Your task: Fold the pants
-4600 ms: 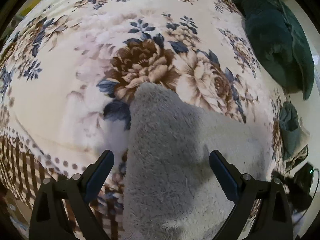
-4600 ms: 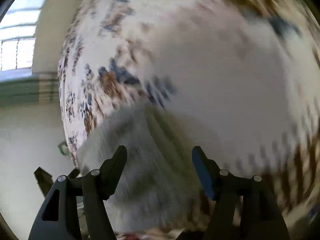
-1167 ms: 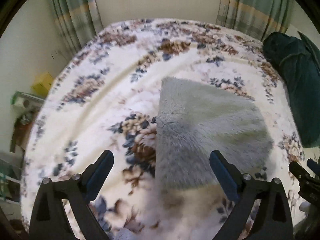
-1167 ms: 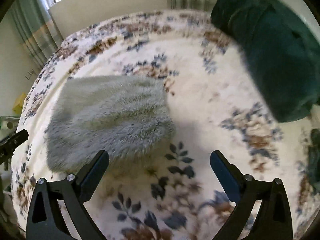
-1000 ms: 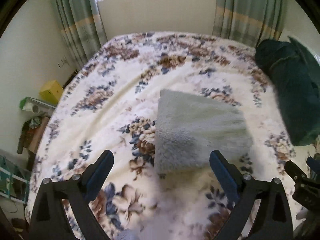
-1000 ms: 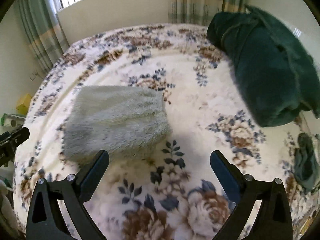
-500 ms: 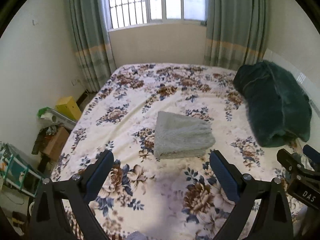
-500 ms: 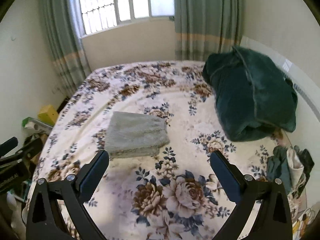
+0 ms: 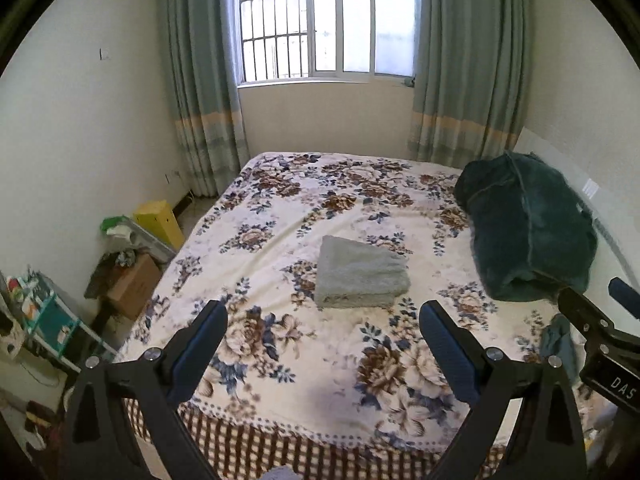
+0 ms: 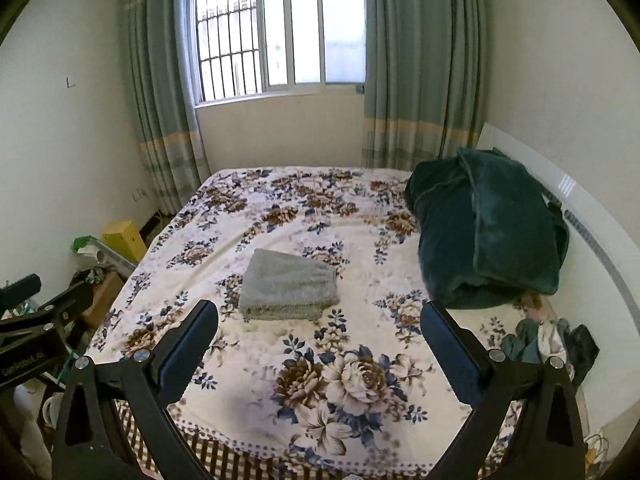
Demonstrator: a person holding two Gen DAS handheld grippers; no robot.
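Observation:
The grey fleece pants (image 9: 358, 274) lie folded in a compact stack in the middle of the floral bed (image 9: 280, 216); the same pants (image 10: 290, 286) show in the right wrist view. My left gripper (image 9: 323, 322) hangs open near the foot of the bed, well short of the stack, with nothing between its fingers. My right gripper (image 10: 319, 320) is also open and empty, pulled back to about the same distance. The right gripper's body (image 9: 600, 336) shows at the right edge of the left wrist view.
A dark green bundled blanket (image 10: 488, 232) fills the right side of the bed by the white headboard (image 10: 592, 216). Small clothes (image 10: 548, 340) lie at the bed's near right corner. A yellow box (image 9: 160, 220), cardboard box and shelf stand on the floor to the left. Window and curtains behind.
Both grippers have drawn back and up from the folded pants, from right over the stack to beyond the foot of the bed. The pants stayed put.

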